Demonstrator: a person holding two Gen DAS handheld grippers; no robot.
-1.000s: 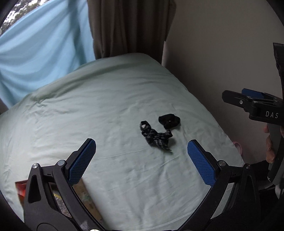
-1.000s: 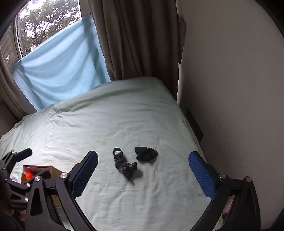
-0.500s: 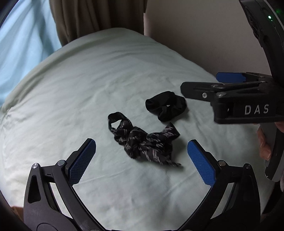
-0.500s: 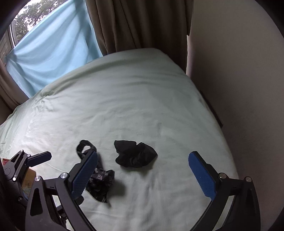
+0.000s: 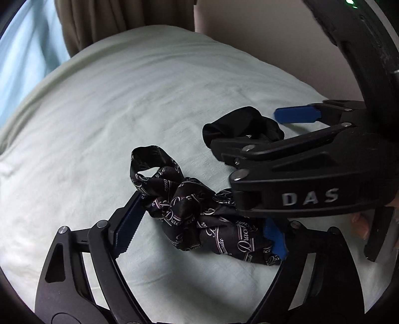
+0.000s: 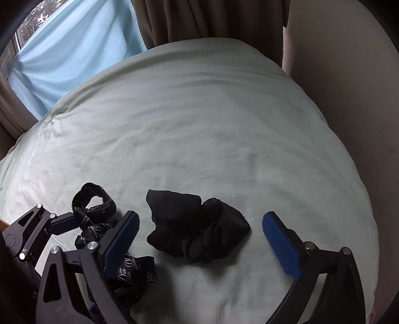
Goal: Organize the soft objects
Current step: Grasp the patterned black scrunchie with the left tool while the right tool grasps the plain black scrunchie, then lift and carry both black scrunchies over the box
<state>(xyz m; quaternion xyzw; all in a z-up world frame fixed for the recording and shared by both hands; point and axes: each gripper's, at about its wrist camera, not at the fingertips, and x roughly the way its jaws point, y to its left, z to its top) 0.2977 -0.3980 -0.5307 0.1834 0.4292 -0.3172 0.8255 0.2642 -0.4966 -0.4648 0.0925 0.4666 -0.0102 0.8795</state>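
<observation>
Two soft items lie on the pale green bed point(image 6: 199, 119). A black cloth printed with white script point(image 5: 199, 219) lies crumpled between the blue pads of my left gripper point(image 5: 202, 211). Its jaws are closing, and the left pad point(image 5: 127, 224) just meets the cloth's edge. A plain black cloth point(image 6: 197, 229) lies between the pads of my right gripper point(image 6: 200, 216), whose jaws are also closing with gaps on both sides. In the left wrist view the right gripper point(image 5: 244, 132) straddles the plain cloth point(image 5: 239, 122) and hides part of the printed one.
Brown curtains point(image 6: 207, 20) and a light blue drape point(image 6: 74, 54) hang beyond the bed's far edge. A beige wall point(image 6: 349, 99) runs close along the bed's right side. The two grippers stand side by side, nearly touching.
Both grippers have dropped from high above the bed down onto the two cloths, which now fill the views. Both pairs of jaws have narrowed.
</observation>
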